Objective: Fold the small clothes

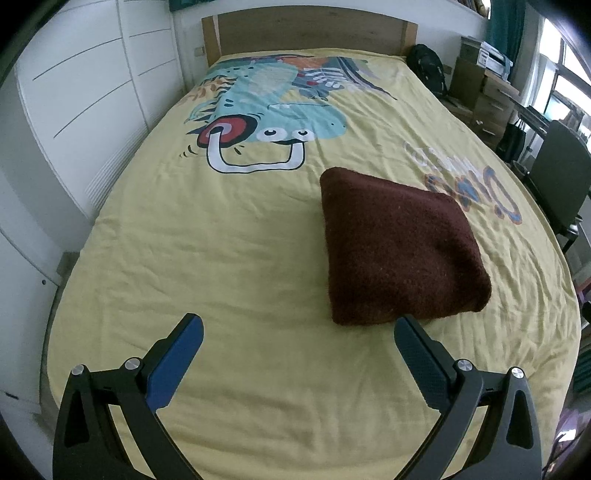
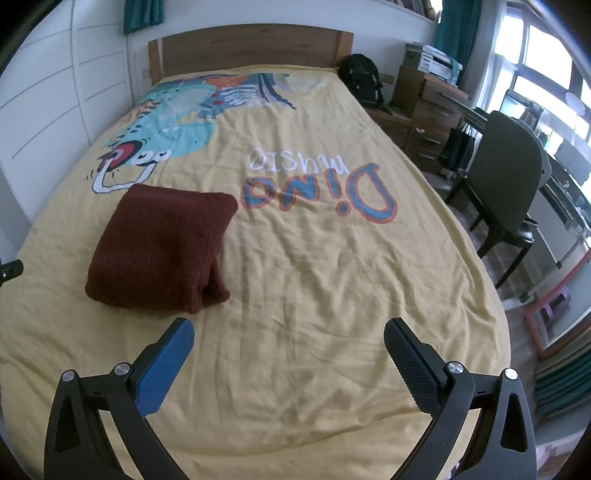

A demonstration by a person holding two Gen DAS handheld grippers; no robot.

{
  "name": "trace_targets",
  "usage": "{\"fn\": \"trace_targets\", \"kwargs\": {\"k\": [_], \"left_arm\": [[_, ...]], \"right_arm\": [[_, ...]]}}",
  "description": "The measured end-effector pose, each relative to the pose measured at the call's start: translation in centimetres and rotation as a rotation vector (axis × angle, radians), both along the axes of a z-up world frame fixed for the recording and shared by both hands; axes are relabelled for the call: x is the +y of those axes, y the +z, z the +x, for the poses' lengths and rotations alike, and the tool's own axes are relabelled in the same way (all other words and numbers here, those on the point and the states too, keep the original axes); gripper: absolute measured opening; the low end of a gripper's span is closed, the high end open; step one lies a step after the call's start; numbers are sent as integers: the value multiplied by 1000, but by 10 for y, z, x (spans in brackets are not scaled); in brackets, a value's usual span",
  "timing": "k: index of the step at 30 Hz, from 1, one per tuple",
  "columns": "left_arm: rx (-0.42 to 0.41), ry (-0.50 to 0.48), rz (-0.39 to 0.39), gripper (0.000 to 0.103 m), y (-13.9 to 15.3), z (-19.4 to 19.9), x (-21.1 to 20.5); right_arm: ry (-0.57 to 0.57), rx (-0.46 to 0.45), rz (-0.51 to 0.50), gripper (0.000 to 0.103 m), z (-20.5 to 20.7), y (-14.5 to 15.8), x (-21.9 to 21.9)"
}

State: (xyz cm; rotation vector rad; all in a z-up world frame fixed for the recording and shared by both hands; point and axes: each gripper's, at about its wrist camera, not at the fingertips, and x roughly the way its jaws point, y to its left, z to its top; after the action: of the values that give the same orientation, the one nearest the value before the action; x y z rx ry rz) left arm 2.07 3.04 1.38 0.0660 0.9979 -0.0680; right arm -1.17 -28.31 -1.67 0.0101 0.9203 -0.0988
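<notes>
Left wrist view: our left gripper (image 1: 298, 334) has its jaws spread wide, nothing between them, hovering over the near end of the bed. The folded maroon sweater (image 1: 397, 251) lies on the yellow bedspread (image 1: 184, 240), ahead and right of centre. Its near edge sits just past the tip of our right-hand finger (image 1: 410, 332) in frame; whether they touch we cannot tell. It's a compact rectangle, flat, fuzzy knit. The dinosaur print (image 1: 266, 110) is further up the bed, well apart from the sweater. A wooden headboard (image 1: 310, 33) at the far end, white cupboard doors (image 1: 85, 92) along the left, a black backpack (image 1: 428, 68) by the far right corner.

Right wrist view: our right gripper (image 2: 289, 334) is also wide open and holding nothing, above bare bedspread. Here the sweater sits ahead-left, its near corner close to the blue pad of the left finger (image 2: 166, 365) but apart from it. The "Dino music" lettering (image 2: 317, 184) lies right of the sweater. A dark chair (image 2: 506, 177) and a wooden drawer unit (image 2: 428, 107) stand off the right side of the bed.
</notes>
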Motion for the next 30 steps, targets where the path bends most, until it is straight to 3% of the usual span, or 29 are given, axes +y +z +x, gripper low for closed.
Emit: {"fn": "trace_targets", "kwargs": {"k": [30], "left_arm": [[7,-20,-8,102,1,-2,-2]], "right_arm": [[15,7,-1,103,-1,-2,-4]]}}
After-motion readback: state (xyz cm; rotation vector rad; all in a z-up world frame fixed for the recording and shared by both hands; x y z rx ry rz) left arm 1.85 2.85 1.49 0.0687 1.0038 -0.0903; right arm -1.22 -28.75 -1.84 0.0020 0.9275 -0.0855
